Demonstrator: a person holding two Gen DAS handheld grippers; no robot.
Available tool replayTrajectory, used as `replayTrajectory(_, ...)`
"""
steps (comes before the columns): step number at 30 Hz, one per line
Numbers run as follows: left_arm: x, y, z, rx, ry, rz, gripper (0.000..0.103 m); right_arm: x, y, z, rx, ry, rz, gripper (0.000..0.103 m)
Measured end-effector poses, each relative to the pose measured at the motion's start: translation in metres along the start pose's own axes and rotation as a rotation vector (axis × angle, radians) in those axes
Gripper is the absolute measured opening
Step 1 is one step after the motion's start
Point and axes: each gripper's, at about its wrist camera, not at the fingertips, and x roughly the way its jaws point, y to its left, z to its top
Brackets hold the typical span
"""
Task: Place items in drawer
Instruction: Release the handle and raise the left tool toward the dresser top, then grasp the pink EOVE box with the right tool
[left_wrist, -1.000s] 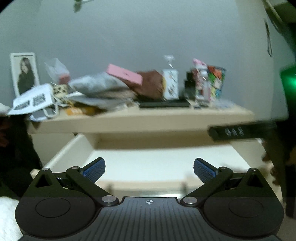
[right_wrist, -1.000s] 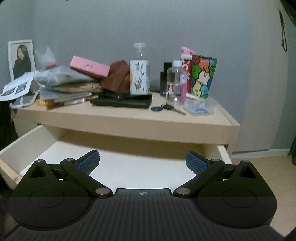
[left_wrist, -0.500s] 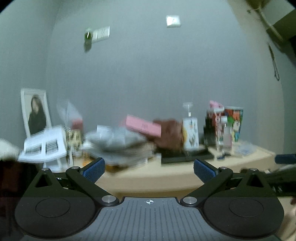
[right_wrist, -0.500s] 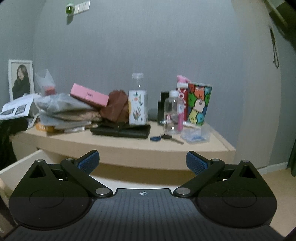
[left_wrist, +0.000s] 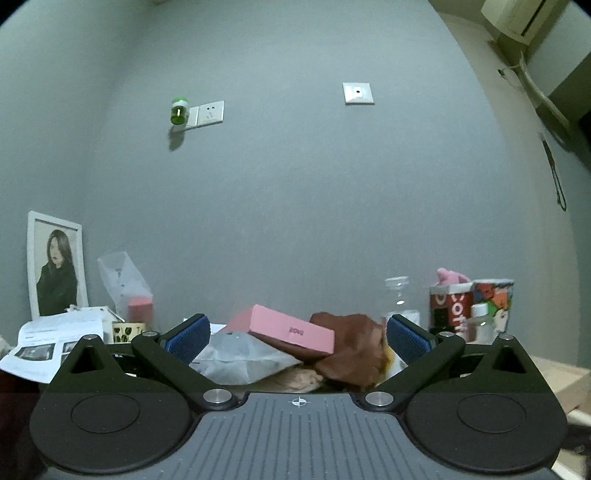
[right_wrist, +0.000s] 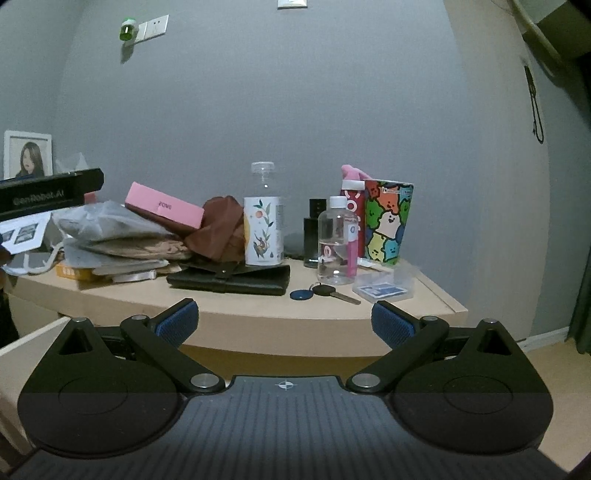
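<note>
Desk top (right_wrist: 229, 317) filled the middle of the right wrist view, clutter piled centre and left; drawer (right_wrist: 22, 354) showed only as a pale edge at lower left, pulled out, inside hidden. Both grippers empty with jaws spread wide: left gripper (left_wrist: 297, 338) aimed at the pile, right gripper (right_wrist: 284, 319) low in front of the desk edge.

Likely step: first pick. Pink box (left_wrist: 282, 328) sat tilted on top of the grey bag (left_wrist: 240, 354) and brown cloth (left_wrist: 351, 343), between the left pads in frame, so it's the obvious target. My take: grip it across the short side and lift straight up so the pile isn't dragged along.

Right view only: black wallet (right_wrist: 229, 278), printed bottle (right_wrist: 263, 229), clear bottle (right_wrist: 337, 247), key (right_wrist: 332, 291), small clear case (right_wrist: 384, 288), plus the left gripper's black body at upper left. Left view only: the paper sheets (left_wrist: 51, 343) at lower left in full; no drawer visible there.
</note>
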Motion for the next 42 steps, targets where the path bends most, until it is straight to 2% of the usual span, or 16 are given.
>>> replayTrajectory(3, 0.007, 0.014, -0.019, 0.000, 0.027, 0.005, 0.103, 0.007, 0.004, -0.001, -0.019, 0.009, -0.010, 0.103)
replayTrajectory(6, 0.014, 0.026, -0.030, -0.046, 0.094, 0.011, 0.103, 0.015, 0.014, 0.002, -0.062, 0.007, -0.011, 0.103)
replayTrajectory(9, 0.014, 0.034, -0.033, -0.052, 0.087, 0.048, 0.103, 0.021, 0.025, 0.007, -0.125, -0.014, 0.001, 0.103)
replayTrajectory(15, 0.011, 0.038, -0.040, 0.055, 0.072, 0.085, 0.103, 0.034, 0.051, 0.020, -0.289, -0.057, 0.044, 0.103)
replayTrajectory(18, 0.011, 0.036, -0.043, 0.094, 0.064, 0.069, 0.103, 0.041, 0.065, 0.031, -0.392, -0.091, 0.076, 0.103)
replayTrajectory(24, 0.014, 0.037, -0.042, 0.062, 0.069, 0.041, 0.103, 0.064, 0.094, 0.052, -0.662, -0.132, 0.141, 0.103)
replayTrajectory(30, 0.023, 0.042, -0.046, 0.028, 0.094, 0.071, 0.103, 0.094, 0.114, 0.070, -0.754, -0.097, 0.191, 0.103)
replayTrajectory(37, 0.030, 0.055, -0.047, -0.041, 0.113, 0.125, 0.103, 0.130, 0.141, 0.089, -0.911, -0.117, 0.225, 0.103)
replayTrajectory(42, 0.030, 0.058, -0.045, -0.046, 0.106, 0.147, 0.103, 0.156, 0.155, 0.109, -0.983, -0.124, 0.276, 0.103)
